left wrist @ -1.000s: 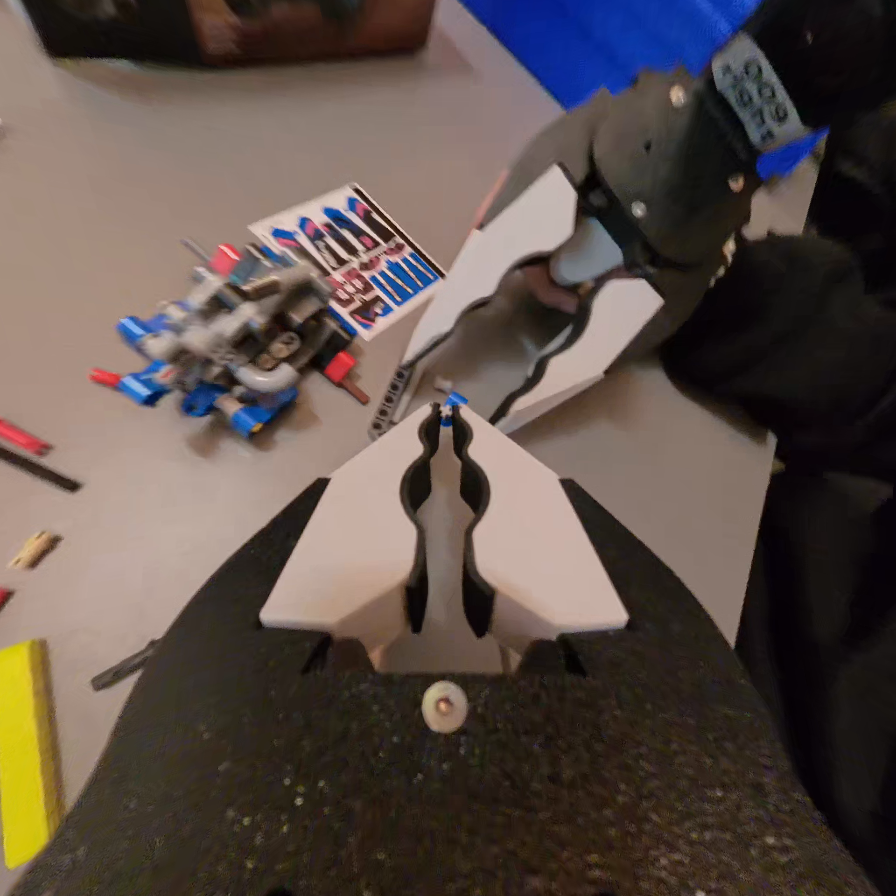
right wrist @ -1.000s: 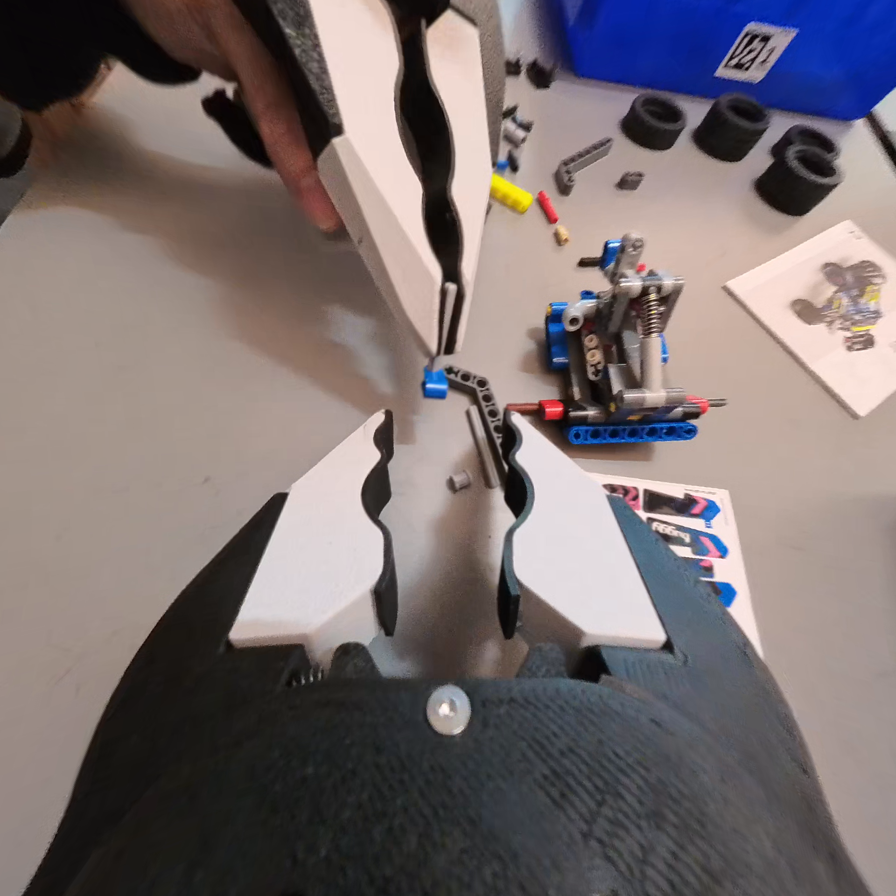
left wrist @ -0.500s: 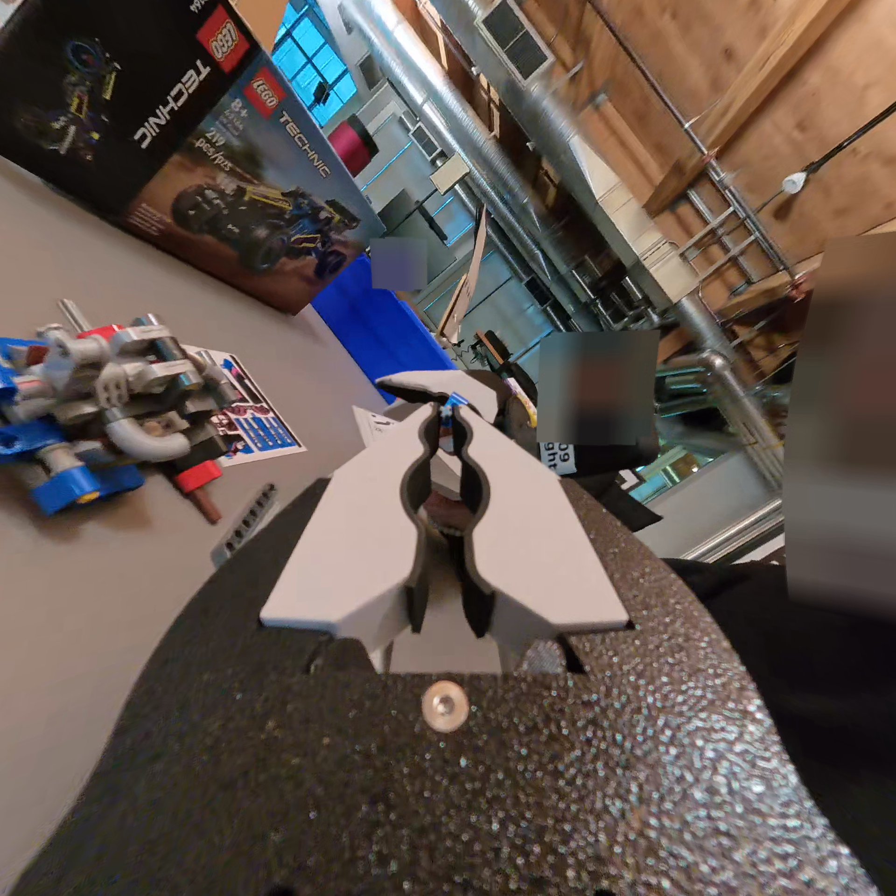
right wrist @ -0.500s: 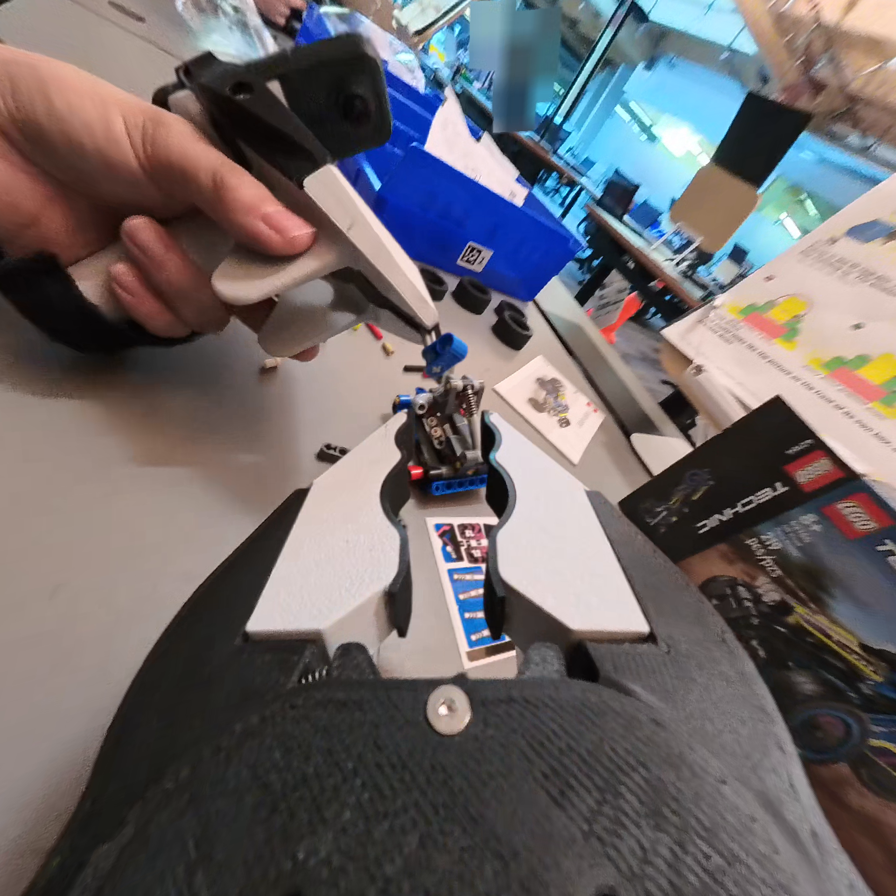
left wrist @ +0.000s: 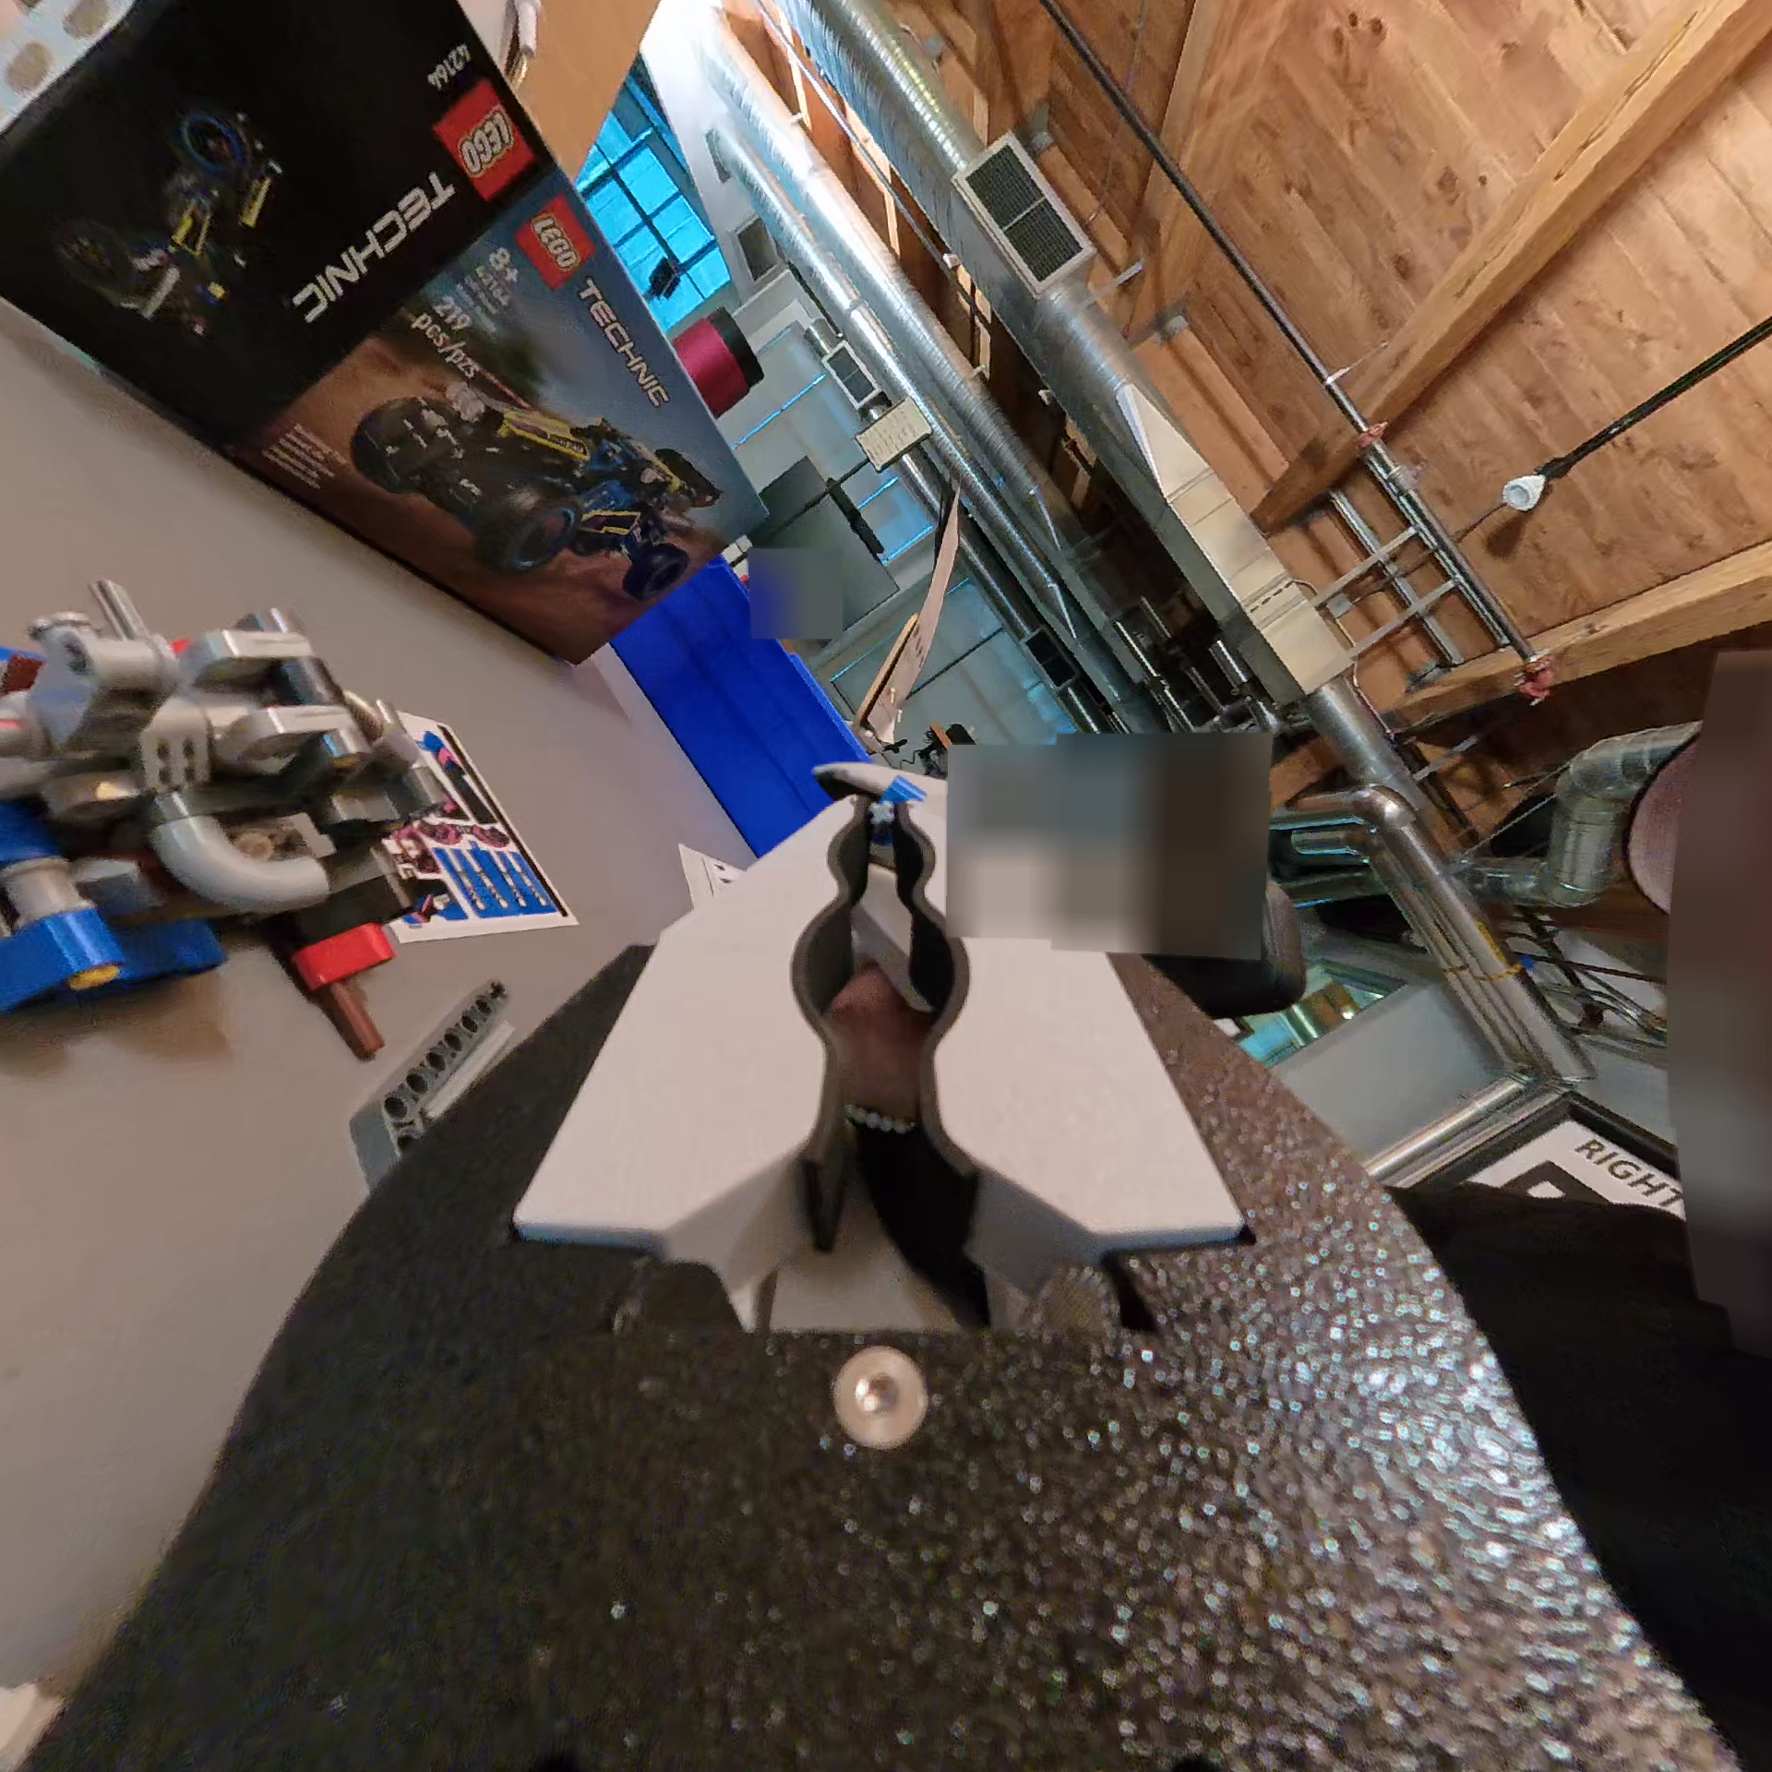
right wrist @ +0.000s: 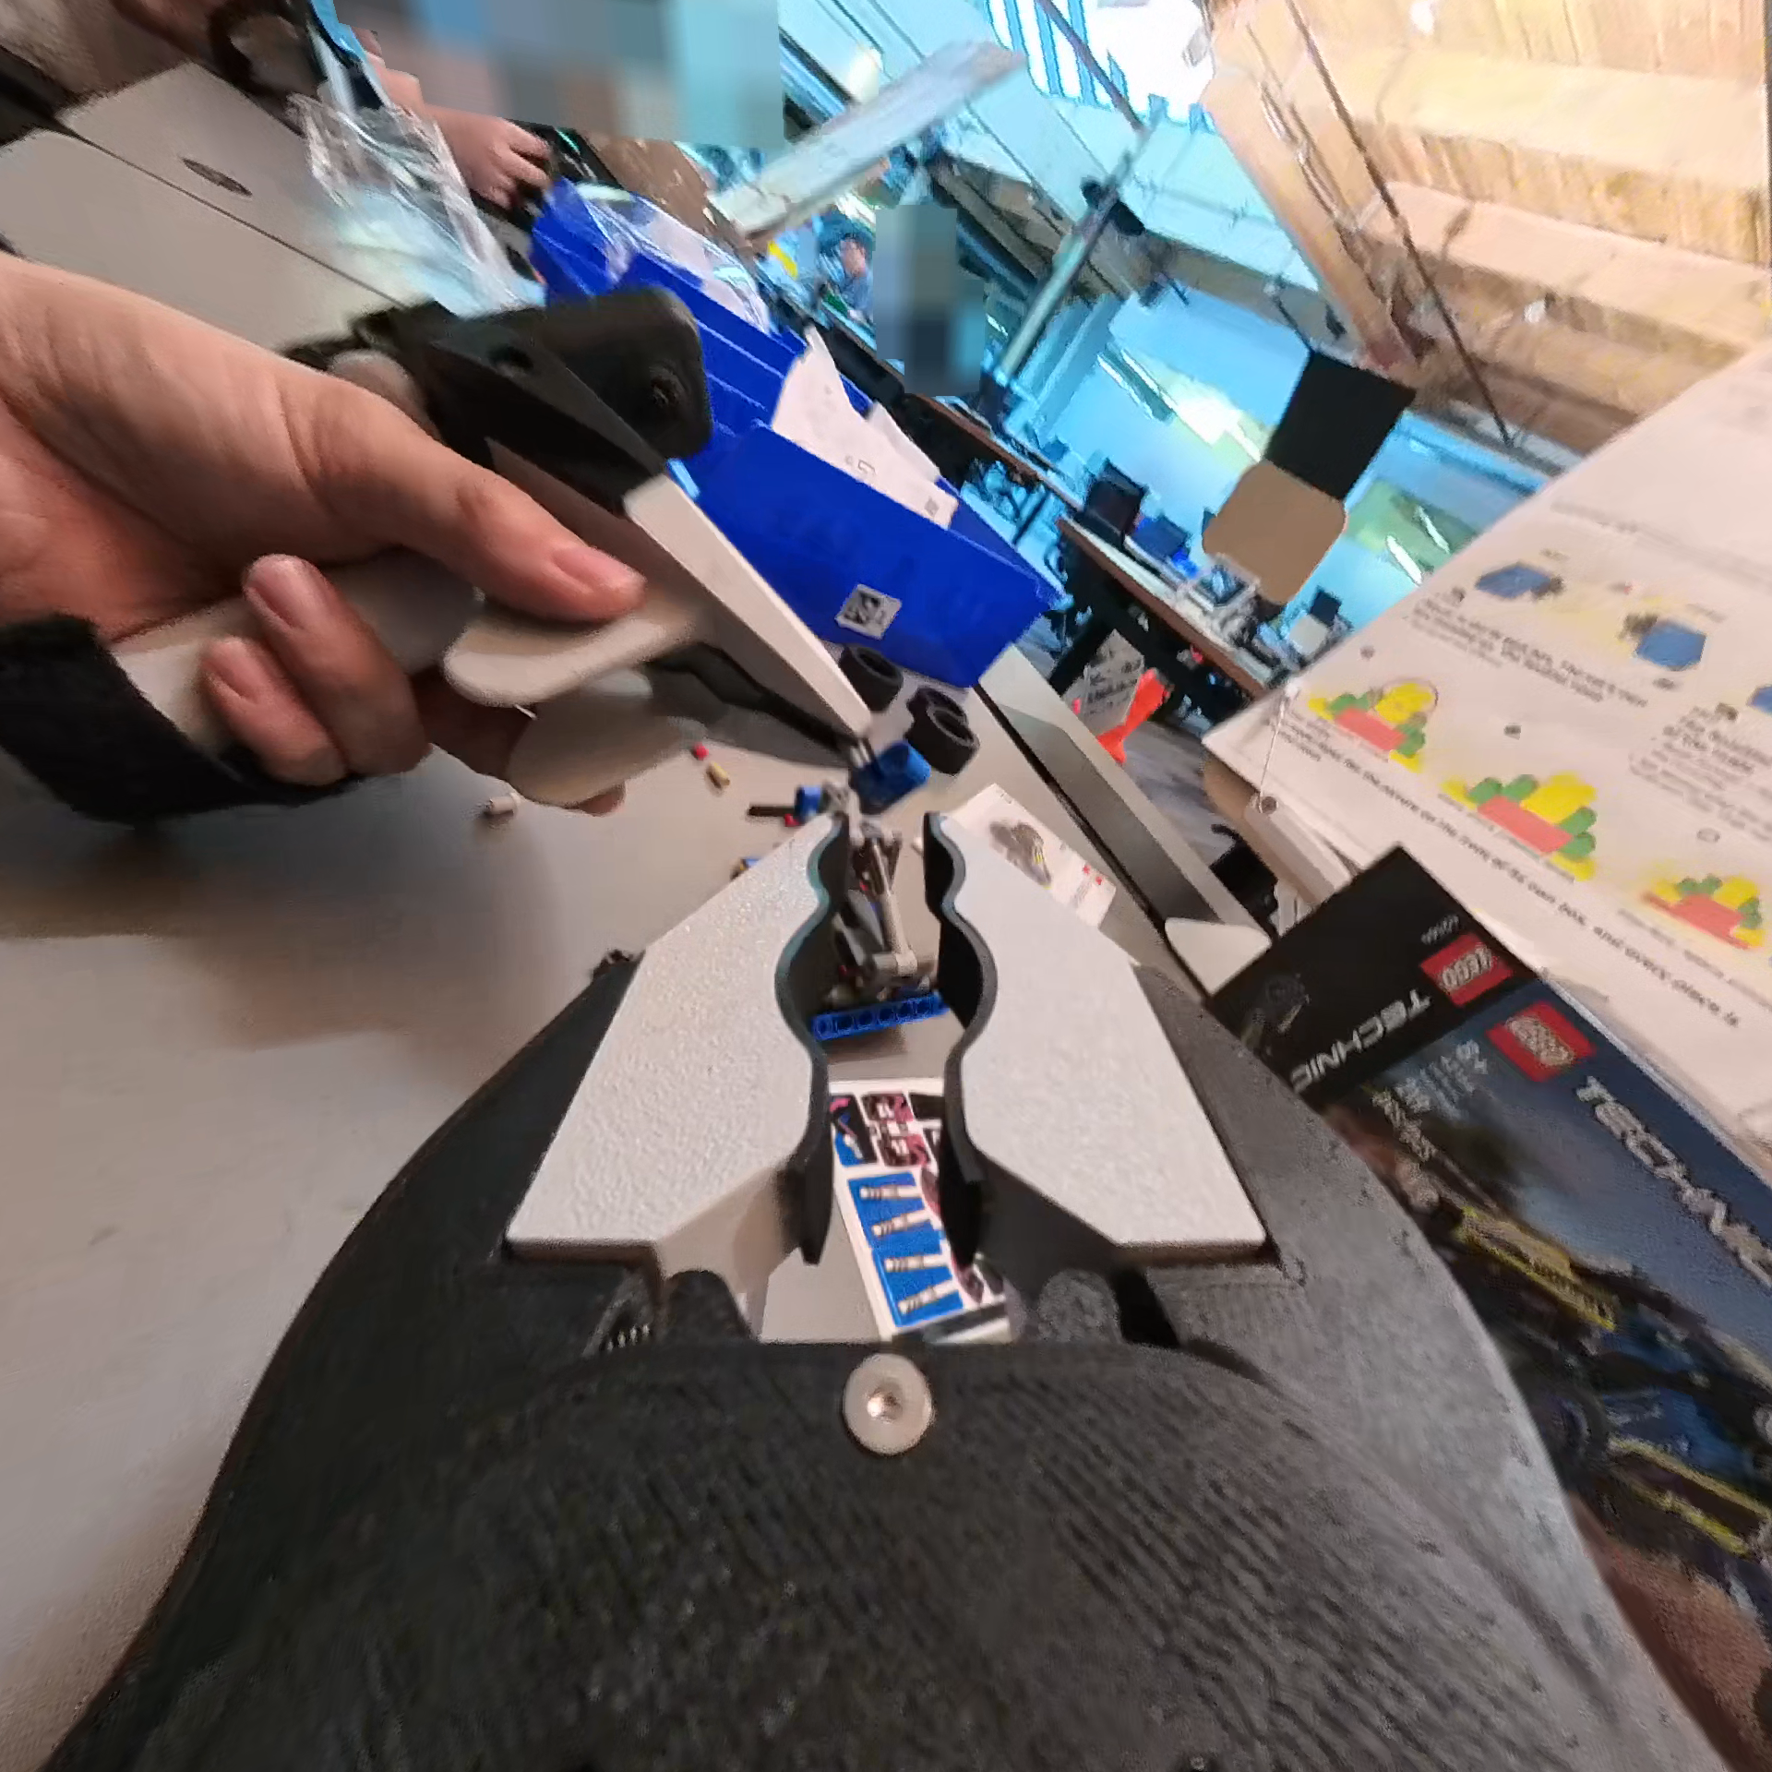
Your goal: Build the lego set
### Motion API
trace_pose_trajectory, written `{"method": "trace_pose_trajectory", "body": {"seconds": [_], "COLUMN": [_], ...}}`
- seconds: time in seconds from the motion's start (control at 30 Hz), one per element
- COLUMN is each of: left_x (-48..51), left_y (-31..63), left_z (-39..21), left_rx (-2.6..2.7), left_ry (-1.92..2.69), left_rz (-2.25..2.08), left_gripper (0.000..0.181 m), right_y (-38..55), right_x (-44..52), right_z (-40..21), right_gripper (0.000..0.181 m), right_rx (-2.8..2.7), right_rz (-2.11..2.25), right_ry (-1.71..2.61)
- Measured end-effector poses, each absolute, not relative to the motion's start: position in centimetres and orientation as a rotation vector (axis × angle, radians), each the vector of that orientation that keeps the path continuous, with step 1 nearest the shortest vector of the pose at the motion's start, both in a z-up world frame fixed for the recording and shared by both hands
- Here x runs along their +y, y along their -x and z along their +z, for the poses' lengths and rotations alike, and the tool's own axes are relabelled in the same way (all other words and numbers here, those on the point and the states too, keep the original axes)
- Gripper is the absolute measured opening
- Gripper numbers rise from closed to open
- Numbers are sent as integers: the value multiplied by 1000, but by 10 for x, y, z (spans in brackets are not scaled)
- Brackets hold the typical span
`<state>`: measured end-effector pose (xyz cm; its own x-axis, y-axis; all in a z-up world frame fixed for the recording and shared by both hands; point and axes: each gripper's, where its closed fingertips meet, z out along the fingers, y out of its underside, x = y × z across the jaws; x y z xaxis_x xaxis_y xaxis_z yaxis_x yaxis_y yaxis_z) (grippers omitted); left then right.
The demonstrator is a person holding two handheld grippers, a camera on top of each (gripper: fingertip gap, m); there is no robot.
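Nearest, the right gripper (right wrist: 880, 844) hovers with jaws apart and empty, framing the half-built grey-and-blue Lego vehicle (right wrist: 868, 944) on the grey table (right wrist: 192, 1103). Beyond, the left gripper (right wrist: 856, 734), lifted off the table, pinches a small blue Lego connector (right wrist: 892, 770) at its tips, probably raised for the right gripper to take or for fitting onto the vehicle.

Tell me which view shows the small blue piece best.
Right wrist view: the small blue piece shows side-on, pinched at the left tool's tip. Left wrist view shows only a blue sliver between that tool's closed fingers.
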<state>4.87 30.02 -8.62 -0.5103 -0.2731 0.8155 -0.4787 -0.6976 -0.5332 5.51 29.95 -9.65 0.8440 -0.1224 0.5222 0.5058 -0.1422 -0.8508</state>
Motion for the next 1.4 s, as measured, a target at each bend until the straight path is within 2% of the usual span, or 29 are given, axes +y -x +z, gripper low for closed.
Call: {"method": "trace_pose_trajectory", "body": {"seconds": [0.57,0.63,0.97,1.1,1.2,1.4], "left_x": [285,282,282,287,289,290], "left_y": [-49,-49,-45,-43,-40,-29], "left_z": [-81,-81,-73,-68,-67,-53], "left_rx": [-1397,-1411,-1628,-2005,-2506,-3506], "left_ry": [-1470,-1458,-1391,-1370,-1274,-898], "left_rz": [2521,2532,2636,2736,2761,2610], "left_gripper": [2,1,1,1,1,1], "right_y": [-58,-57,-64,-55,-38,-27], "right_x": [298,298,294,294,293,285], "right_z": [-98,-99,-96,-92,-80,-63], "right_gripper": [5,0,0,10,17,16], "right_rx": [-114,-112,-64,-80,-92,-26], "right_rz": [-329,-311,-228,-56,179,559], "right_ry": [1598,1594,1578,1554,1492,1325]}}
